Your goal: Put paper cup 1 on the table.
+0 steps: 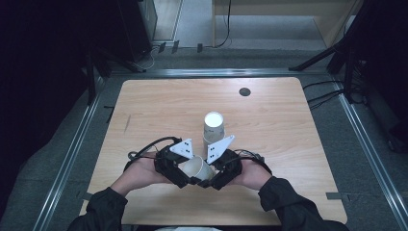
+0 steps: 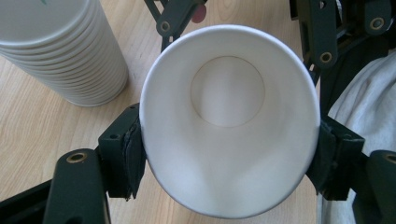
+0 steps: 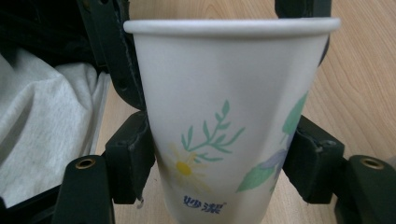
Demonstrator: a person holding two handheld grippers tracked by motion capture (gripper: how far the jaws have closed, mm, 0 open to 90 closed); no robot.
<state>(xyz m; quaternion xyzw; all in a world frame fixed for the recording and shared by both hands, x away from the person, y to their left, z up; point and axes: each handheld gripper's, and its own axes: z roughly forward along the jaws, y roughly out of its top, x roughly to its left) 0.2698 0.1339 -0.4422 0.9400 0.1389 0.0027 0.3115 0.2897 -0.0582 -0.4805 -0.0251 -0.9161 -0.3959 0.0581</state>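
Surface: wooden table (image 1: 288, 125), pale, bordered by grey floor.
Paper cup (image 1: 196, 167): held above the table's near edge, between both grippers, its mouth squeezed oval.
Left gripper (image 2: 229, 158): jaws pressed on the cup's rim at both sides.
Right gripper (image 3: 224, 163): jaws clamped on the cup's lower wall, flower print seen.
Cup stack (image 1: 213, 126): stood upright just beyond the grippers.
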